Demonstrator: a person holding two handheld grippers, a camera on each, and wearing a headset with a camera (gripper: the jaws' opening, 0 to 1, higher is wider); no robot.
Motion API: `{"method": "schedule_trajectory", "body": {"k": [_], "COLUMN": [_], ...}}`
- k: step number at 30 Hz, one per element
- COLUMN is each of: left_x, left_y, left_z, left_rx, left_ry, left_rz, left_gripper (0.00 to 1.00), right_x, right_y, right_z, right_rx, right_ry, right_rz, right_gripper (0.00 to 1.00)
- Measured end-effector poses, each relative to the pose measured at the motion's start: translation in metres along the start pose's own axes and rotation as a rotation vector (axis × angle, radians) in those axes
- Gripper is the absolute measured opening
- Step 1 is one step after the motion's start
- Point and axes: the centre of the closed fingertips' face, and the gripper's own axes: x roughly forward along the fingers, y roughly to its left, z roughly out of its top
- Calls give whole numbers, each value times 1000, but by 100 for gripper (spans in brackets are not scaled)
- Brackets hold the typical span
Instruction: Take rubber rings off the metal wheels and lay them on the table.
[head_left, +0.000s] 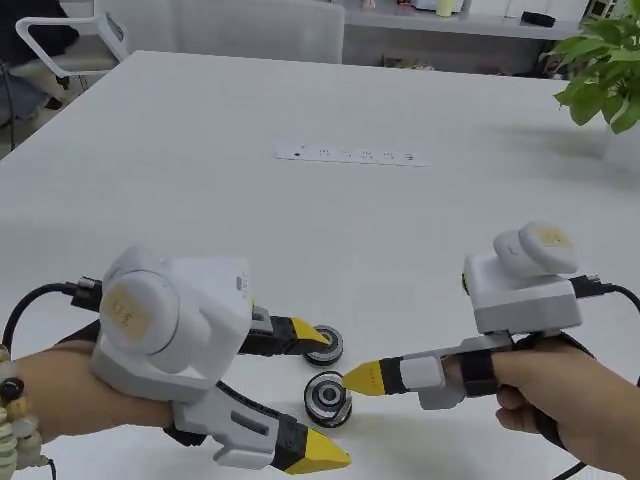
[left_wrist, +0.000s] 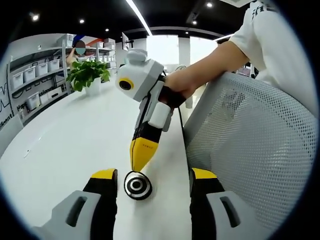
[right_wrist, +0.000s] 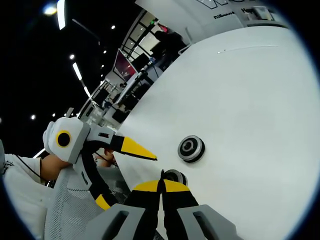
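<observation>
The white bench (head_left: 300, 200) carries two metal wheels. The left hand-held gripper (head_left: 323, 396), jaws wide apart, straddles the nearer wheel (head_left: 330, 402). The right hand-held gripper (head_left: 352, 380), jaws pressed together, touches that wheel's edge with its tip. The second wheel (head_left: 328, 346) lies just beyond, beside the left one's far jaw.

Open tabletop (head_left: 300, 110) beyond wheels (head_left: 327, 395); power strip (head_left: 350, 155) (far off) probably no obstacle.

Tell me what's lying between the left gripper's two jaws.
A metal wheel, seen in the left gripper view, with the right gripper's shut tip pointing at it from beyond.
</observation>
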Motion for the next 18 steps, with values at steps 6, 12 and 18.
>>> {"method": "schedule_trajectory", "body": {"k": [6, 12, 18], "left_x": [-3, -15, -36], "left_y": [0, 5, 11], "left_z": [11, 28, 46], "left_rx": [10, 2, 0], "left_ry": [-20, -41, -75], "left_rz": [-6, 5, 31], "left_gripper": [57, 64, 66], "right_x": [-6, -11, -13], "right_y": [-2, -3, -2], "right_z": [10, 16, 17], "right_rx": [12, 6, -1], "right_ry": [-49, -75, -84], "right_rz": [-5, -16, -20], "right_gripper": [0, 0, 0]}}
